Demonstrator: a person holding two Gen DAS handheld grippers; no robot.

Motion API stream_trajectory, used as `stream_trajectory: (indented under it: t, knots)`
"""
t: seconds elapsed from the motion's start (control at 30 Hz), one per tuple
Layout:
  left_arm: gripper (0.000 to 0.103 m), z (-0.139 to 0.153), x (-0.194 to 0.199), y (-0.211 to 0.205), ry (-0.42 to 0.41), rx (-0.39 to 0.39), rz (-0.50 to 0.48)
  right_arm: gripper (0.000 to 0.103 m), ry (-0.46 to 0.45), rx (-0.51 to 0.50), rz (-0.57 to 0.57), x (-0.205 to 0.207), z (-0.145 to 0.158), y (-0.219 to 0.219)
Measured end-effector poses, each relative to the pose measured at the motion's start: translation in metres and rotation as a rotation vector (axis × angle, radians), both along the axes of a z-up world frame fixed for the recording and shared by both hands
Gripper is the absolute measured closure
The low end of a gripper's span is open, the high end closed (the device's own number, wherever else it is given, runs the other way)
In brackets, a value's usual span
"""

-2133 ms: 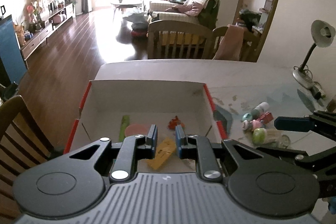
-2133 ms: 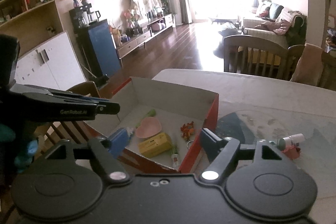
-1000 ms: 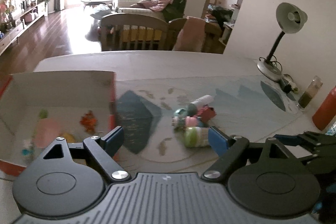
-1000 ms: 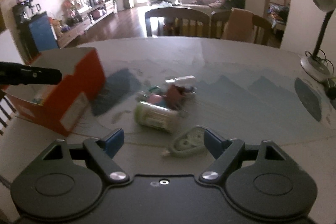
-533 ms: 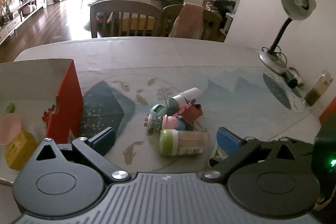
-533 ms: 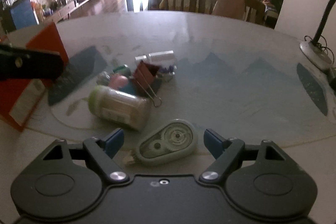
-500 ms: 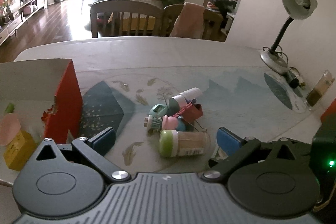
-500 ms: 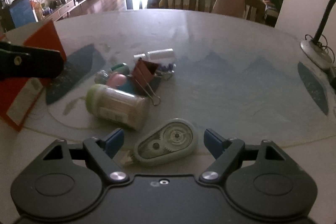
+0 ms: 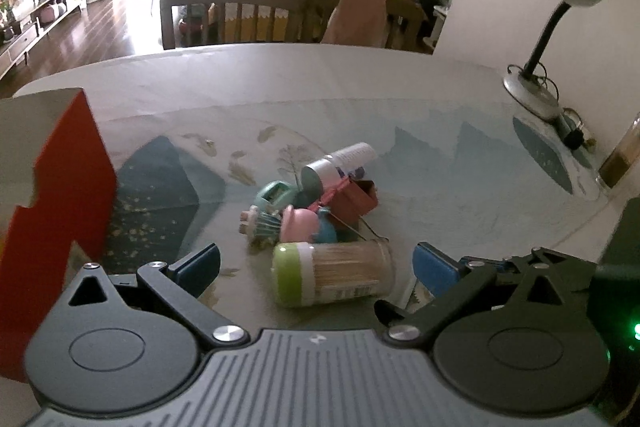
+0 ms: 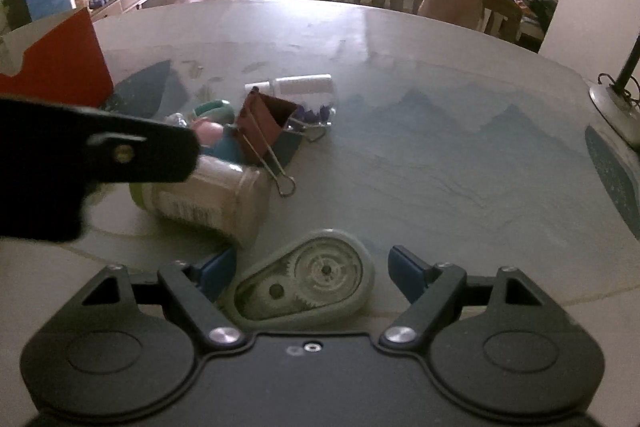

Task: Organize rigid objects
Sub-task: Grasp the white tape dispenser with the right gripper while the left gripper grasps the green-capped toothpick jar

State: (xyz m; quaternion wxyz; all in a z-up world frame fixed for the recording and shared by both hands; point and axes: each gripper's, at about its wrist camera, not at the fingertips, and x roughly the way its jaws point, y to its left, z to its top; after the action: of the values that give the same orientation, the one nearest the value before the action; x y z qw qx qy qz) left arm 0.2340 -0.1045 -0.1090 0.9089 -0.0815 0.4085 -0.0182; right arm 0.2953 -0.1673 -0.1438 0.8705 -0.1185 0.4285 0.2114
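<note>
Blue pads on the right gripper (image 10: 310,273) are spread wide around a grey tape roller (image 10: 306,281). Its left pad sits by a toothpick jar (image 10: 204,197). The left gripper (image 9: 316,263) is wide open around that jar. A red box (image 9: 60,203) stands on the left.

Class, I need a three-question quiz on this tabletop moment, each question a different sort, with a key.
1. True or false: the right gripper is shut on the correction tape dispenser.
2. Which lies nearest the left gripper? A) toothpick jar B) desk lamp C) red box
3. Fill in: the toothpick jar's lid is ____ in colour.

Key: 1. False: it is open, its fingers either side of the dispenser. 2. A. 3. Green.
</note>
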Motion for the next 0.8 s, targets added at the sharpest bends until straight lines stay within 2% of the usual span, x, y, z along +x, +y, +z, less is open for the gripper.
stream_trajectory:
  t: [0.4, 0.57, 0.73, 0.8]
  knots:
    - [0.0, -0.029, 0.017, -0.027, 0.027, 0.036, -0.029, 0.027, 0.023, 0.013, 0.009, -0.006, -0.009, -0.037]
    - [0.0, -0.039, 0.021, -0.032, 0.034, 0.055, -0.025, 0.041, 0.016, 0.021, 0.018, -0.004, -0.006, -0.041]
    - [0.001, -0.044, 0.022, -0.032, 0.036, 0.066, -0.005, 0.05, 0.011, 0.029, 0.031, 0.001, -0.004, -0.045]
    - [0.005, -0.044, 0.021, -0.033, 0.033, 0.069, -0.005, 0.054, 0.008, 0.029, 0.031, 0.001, -0.004, -0.045]
